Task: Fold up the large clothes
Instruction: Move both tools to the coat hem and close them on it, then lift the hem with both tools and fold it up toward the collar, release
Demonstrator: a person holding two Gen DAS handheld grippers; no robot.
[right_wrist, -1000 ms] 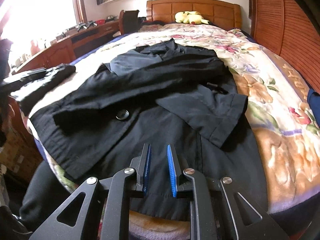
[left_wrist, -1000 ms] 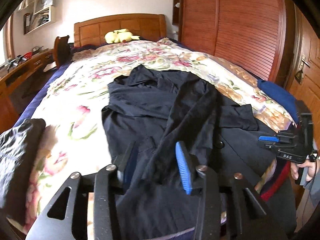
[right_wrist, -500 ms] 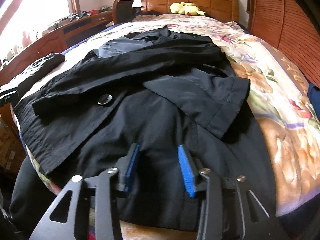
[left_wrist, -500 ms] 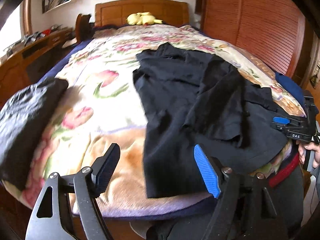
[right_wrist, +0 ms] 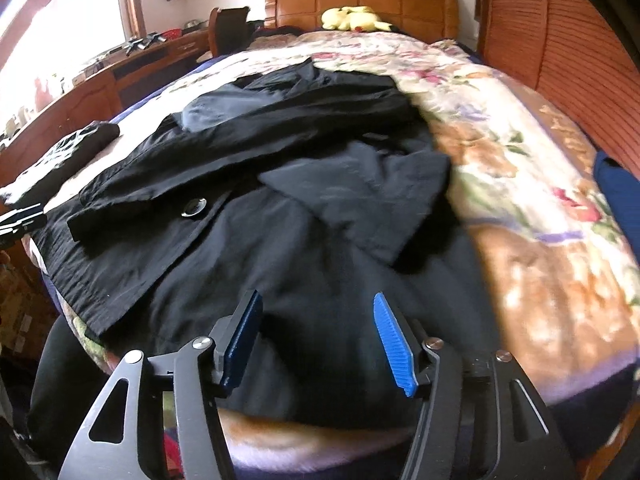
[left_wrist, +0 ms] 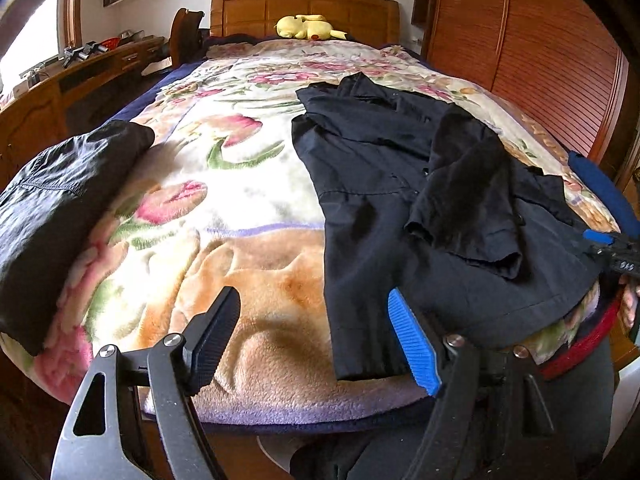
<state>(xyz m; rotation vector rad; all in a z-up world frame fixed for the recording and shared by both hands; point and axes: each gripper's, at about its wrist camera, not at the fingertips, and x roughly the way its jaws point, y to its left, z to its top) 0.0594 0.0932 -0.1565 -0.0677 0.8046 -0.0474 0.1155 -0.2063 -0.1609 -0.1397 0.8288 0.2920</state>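
On floral blanket [left_wrist: 256,264], black coat [left_wrist: 376,184] lengthwise, collar toward headboard [left_wrist: 304,8]

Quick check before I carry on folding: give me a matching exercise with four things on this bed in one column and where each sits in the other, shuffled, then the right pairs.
Things:
1. black coat
2. yellow plush toy
3. folded dark garment
4. blue item

Places:
A. by the headboard
B. bed's left edge, near end
C. bed's right edge
D. spread out at the foot, sleeves folded in

Pairs: 1-D, 2-A, 3-B, 4-C
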